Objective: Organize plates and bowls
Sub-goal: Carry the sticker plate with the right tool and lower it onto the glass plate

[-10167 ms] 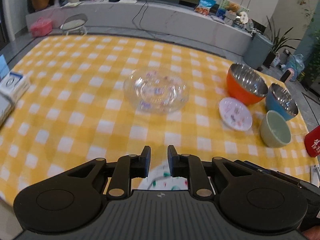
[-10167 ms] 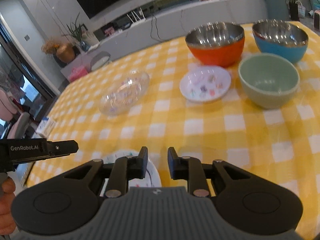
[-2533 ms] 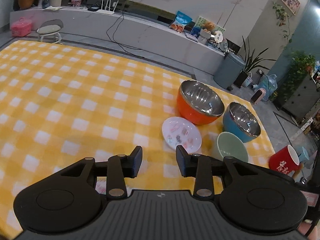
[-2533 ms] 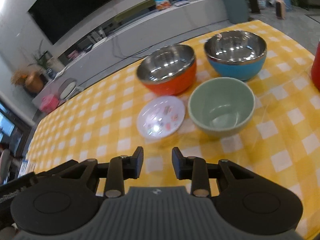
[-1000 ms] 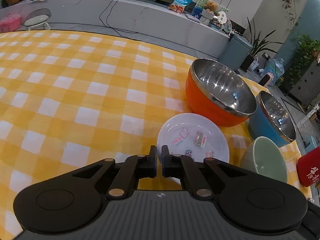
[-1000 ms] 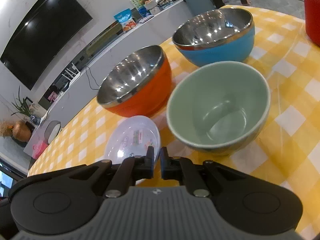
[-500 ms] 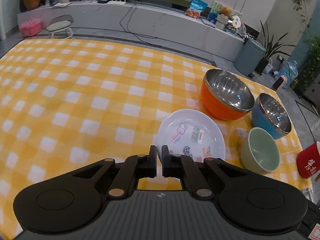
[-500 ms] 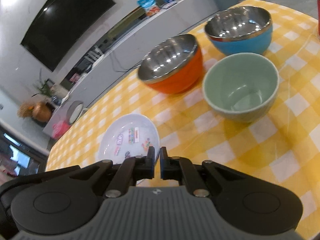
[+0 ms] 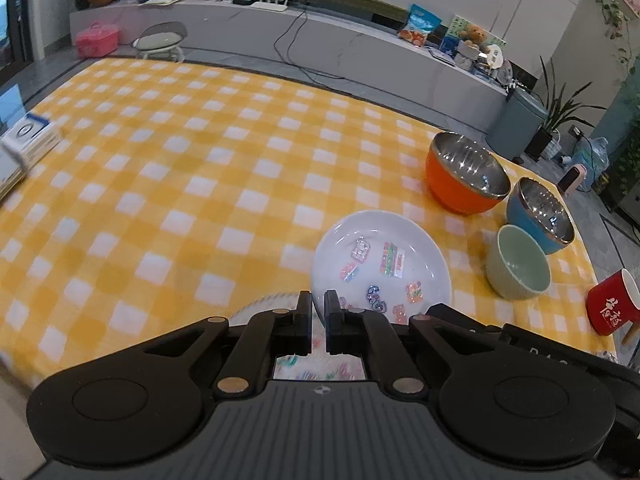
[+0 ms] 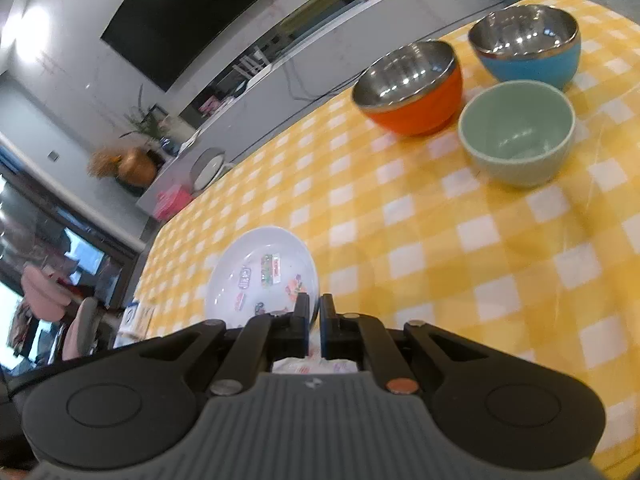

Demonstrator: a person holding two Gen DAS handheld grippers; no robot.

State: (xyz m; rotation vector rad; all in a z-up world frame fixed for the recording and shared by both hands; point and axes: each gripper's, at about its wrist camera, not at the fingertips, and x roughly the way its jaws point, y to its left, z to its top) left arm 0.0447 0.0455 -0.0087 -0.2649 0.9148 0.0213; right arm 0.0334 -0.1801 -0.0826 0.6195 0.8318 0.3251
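Since half second ago, your plate (image 9: 382,256) lifted off worktop (image 9: 168,184), bowls now farther off. Yellow checked cloth covers worktop; grey TV ledge, dark screen (image 10: 192,20) behind. Second plate (image 9: 260,304) under tongs mostly hidden, pattern blurred. Left tongs (image 9: 318,306) pinch plate's near rim; right tongs (image 10: 314,308) pinch its other edge. Orange bowl (image 9: 464,174), blue bowl (image 9: 540,216), green bowl (image 9: 518,262) sit well beyond.

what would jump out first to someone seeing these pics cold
The small white plate with cartoon stickers, pinched at its near rim by both the left gripper and the right gripper. Behind it to the right, a cluster: orange bowl, blue bowl, pale green bowl.
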